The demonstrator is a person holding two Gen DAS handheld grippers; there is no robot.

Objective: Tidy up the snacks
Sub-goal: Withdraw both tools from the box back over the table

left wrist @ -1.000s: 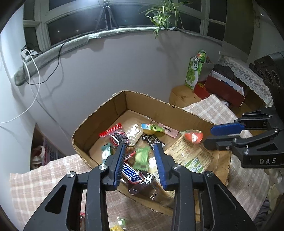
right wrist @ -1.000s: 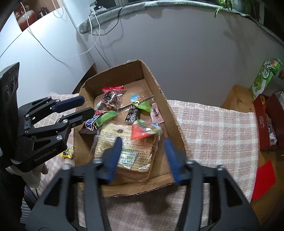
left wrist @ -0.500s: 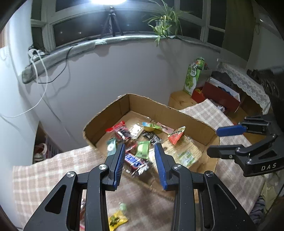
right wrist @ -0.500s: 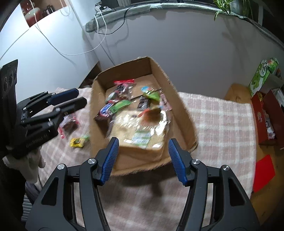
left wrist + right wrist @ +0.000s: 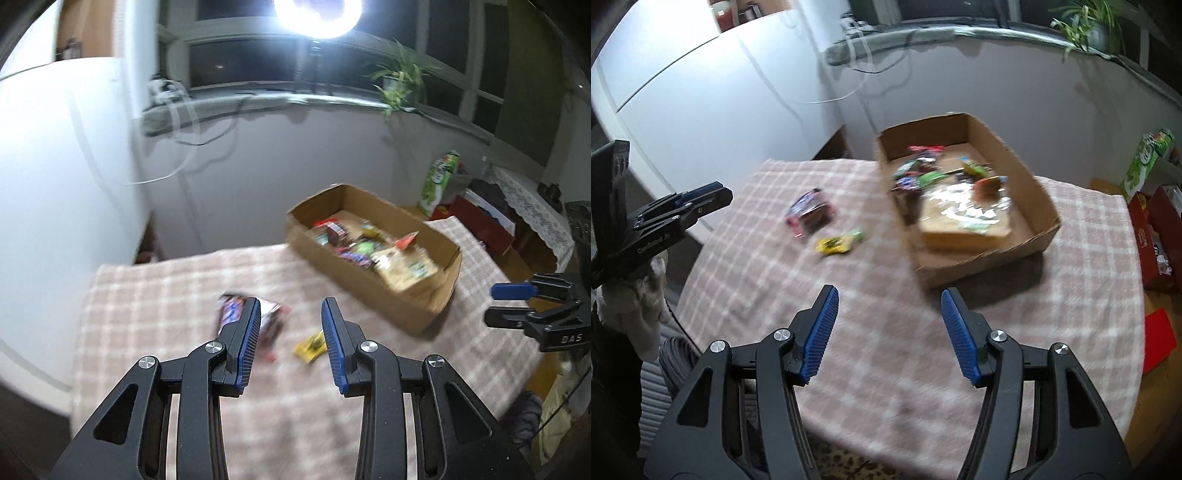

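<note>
A cardboard box (image 5: 417,306) (image 5: 1043,201) holding several snack packets stands on the checked tablecloth. Two snacks lie loose on the cloth to its left: a dark red-and-blue packet (image 5: 271,319) (image 5: 809,212) and a small yellow-green packet (image 5: 312,345) (image 5: 838,242). My left gripper (image 5: 290,330) is open and empty, raised above the cloth near the two loose packets. My right gripper (image 5: 886,325) is open and empty, above the cloth in front of the box. Both views are blurred by motion.
The table (image 5: 1071,295) carries the pink checked cloth. A green carton (image 5: 439,182) and a red box (image 5: 480,221) stand on a side table to the right. White walls and a window sill with cables and a plant are behind.
Both grippers have pulled back and up from over the box. The left one has swung left over the cloth, bringing the two loose packets into view. Both stay open.
</note>
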